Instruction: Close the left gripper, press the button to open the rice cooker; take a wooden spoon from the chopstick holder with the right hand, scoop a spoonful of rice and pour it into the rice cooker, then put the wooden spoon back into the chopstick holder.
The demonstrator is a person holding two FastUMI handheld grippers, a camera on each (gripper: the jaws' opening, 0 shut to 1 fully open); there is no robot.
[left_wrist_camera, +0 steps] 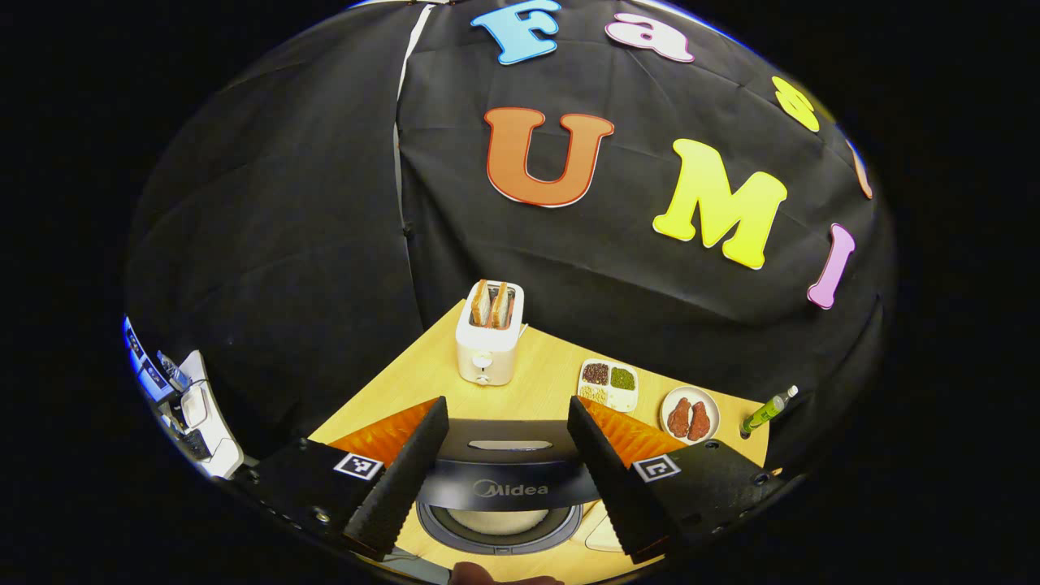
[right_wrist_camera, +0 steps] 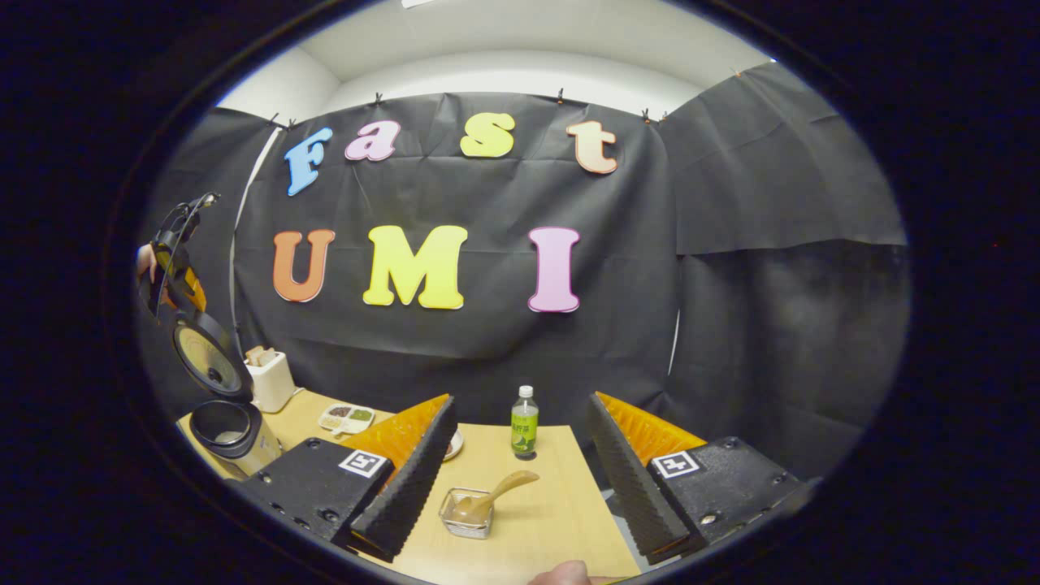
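Observation:
The rice cooker (right_wrist_camera: 231,435) stands open at the table's left end, its lid (right_wrist_camera: 207,357) tilted up. My left gripper (right_wrist_camera: 172,264) hovers above that lid, held by a hand. Between its open fingers, the left gripper (left_wrist_camera: 508,406) looks down on the lid's dark top edge (left_wrist_camera: 512,479) and the inner pot (left_wrist_camera: 497,524). The wooden spoon (right_wrist_camera: 496,493) rests bowl-down in a small clear glass container (right_wrist_camera: 465,513) on the table. My right gripper (right_wrist_camera: 522,400) is open just short of it, with nothing between its fingers.
A white toaster (left_wrist_camera: 489,337) with bread stands behind the cooker. Next to it lie a divided snack plate (left_wrist_camera: 608,383) and a plate of red meat (left_wrist_camera: 690,414). A green bottle (right_wrist_camera: 525,422) stands beyond the spoon, near the table's far edge.

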